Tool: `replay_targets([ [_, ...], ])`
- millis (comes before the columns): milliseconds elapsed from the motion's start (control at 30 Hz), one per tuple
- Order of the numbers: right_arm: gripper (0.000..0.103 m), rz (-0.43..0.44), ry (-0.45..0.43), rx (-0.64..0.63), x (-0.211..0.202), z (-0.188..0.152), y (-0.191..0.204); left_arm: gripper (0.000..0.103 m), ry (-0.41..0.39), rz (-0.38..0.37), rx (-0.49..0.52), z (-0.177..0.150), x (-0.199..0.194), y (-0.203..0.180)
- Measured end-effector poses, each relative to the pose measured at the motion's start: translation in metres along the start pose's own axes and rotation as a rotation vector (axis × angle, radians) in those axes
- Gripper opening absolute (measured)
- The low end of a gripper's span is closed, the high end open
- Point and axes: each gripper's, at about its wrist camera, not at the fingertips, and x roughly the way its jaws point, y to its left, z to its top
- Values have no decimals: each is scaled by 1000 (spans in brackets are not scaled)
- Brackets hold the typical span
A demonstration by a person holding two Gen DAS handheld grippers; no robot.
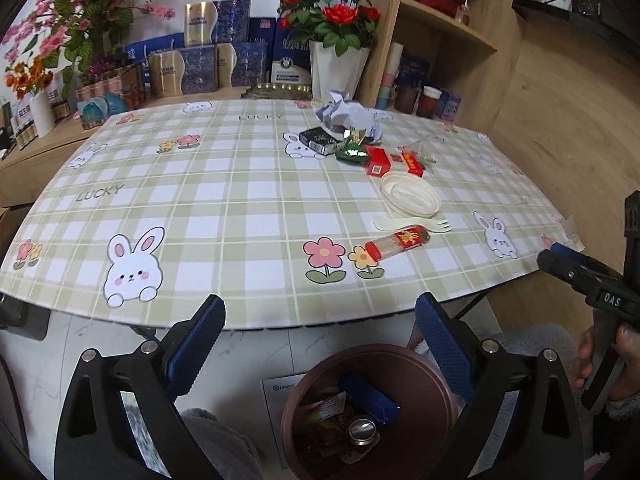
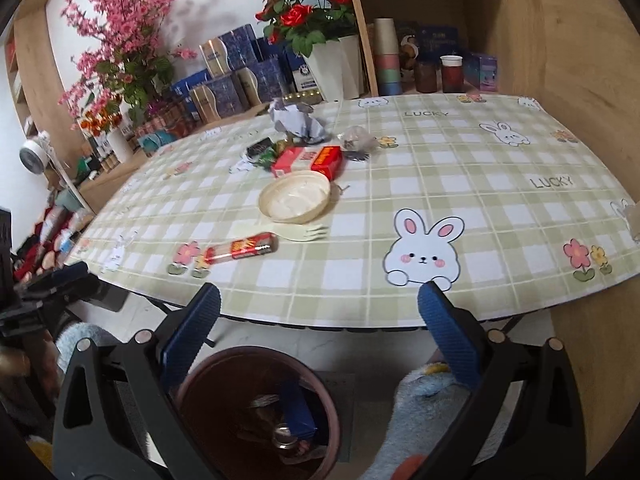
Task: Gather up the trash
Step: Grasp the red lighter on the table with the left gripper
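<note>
Both tools hang off the table's (image 1: 248, 208) near edge, above a brown bin (image 1: 432, 376) on the floor. The left gripper (image 1: 320, 344) and right gripper (image 2: 320, 340) gape wide, holding nothing. Trash remains on the cloth — a red tube (image 1: 396, 242), a pale fork (image 1: 416, 225), a shallow bowl (image 2: 295, 197), red boxes (image 2: 308, 160), crumpled paper (image 1: 348, 114). The bin's contents are dim — 1 blue box (image 1: 370, 396) is partly hidden.

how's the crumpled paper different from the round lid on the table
The crumpled paper is a bluish-white wad piled high at the table's far side; the round lid is cream, flat and shallow, nearer the front edge. The paper is irregular, the lid a neat circle. Both lie on the checked tablecloth, uncollected.
</note>
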Motion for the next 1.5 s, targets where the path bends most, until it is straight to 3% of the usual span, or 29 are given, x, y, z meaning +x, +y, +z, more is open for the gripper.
replay_targets([
  [233, 97, -12, -68, -62, 11, 8, 0, 94, 56, -2, 131, 12, 40, -8],
  [400, 97, 1, -4, -72, 36, 13, 0, 92, 92, -76, 183, 28, 69, -18],
  [533, 97, -33, -3, -83, 44, 19, -5, 90, 121, -115, 227, 40, 88, -31],
  [667, 97, -76, 1, -32, 54, 23, -21, 85, 123, -116, 320, 46, 105, -51],
  [867, 97, -88, 32, 51, 61, 13, -38, 68, 193, -140, 288, 50, 135, -58],
  [1167, 97, -100, 34, 50, 63, 15, -39, 67, 198, -185, 317, 55, 151, -75],
  [1233, 97, -96, 44, 67, 65, 14, -40, 57, 195, -187, 321, 55, 150, -76],
  [1300, 97, -89, 52, 64, 67, 14, -40, 32, 198, -175, 344, 54, 147, -77],
  [1400, 97, -92, 53, 31, 69, 16, -35, 25, 204, -181, 367, 51, 143, -75],
  [1500, 97, -84, 45, 11, 70, 17, -30, 24, 203, -191, 322, 45, 136, -62],
])
